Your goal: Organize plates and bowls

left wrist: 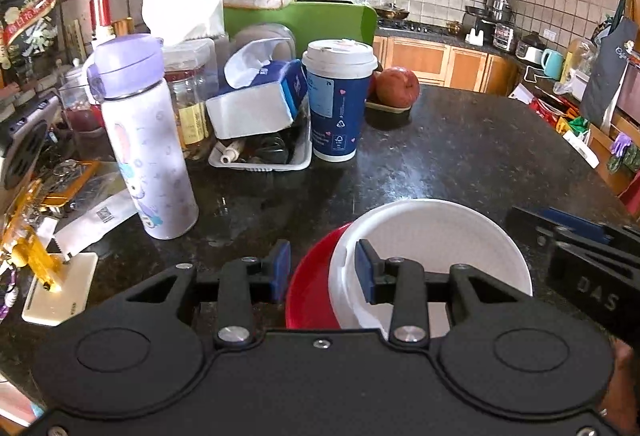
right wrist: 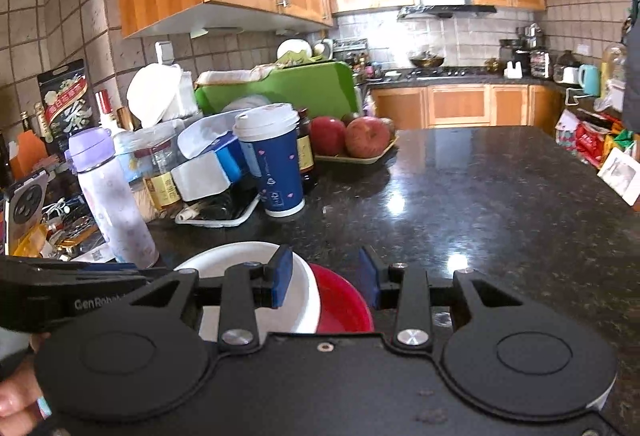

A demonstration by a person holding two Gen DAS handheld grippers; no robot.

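Note:
A white bowl (left wrist: 440,240) rests tilted in a red bowl (left wrist: 310,288) on the dark granite counter (left wrist: 460,152). My left gripper (left wrist: 323,268) is open, its jaws straddling the overlapping left rims of both bowls. In the right wrist view the white bowl (right wrist: 240,258) sits left of the red bowl (right wrist: 340,306). My right gripper (right wrist: 327,282) is open over the rims of both bowls. The right gripper also shows at the right edge of the left wrist view (left wrist: 580,240).
Clutter stands at the counter's left: a lilac bottle (left wrist: 144,140), a tissue pack (left wrist: 256,96) on a white tray, a blue paper cup (left wrist: 338,100), jars and a tray of apples (left wrist: 396,86). A green board (left wrist: 304,22) stands behind.

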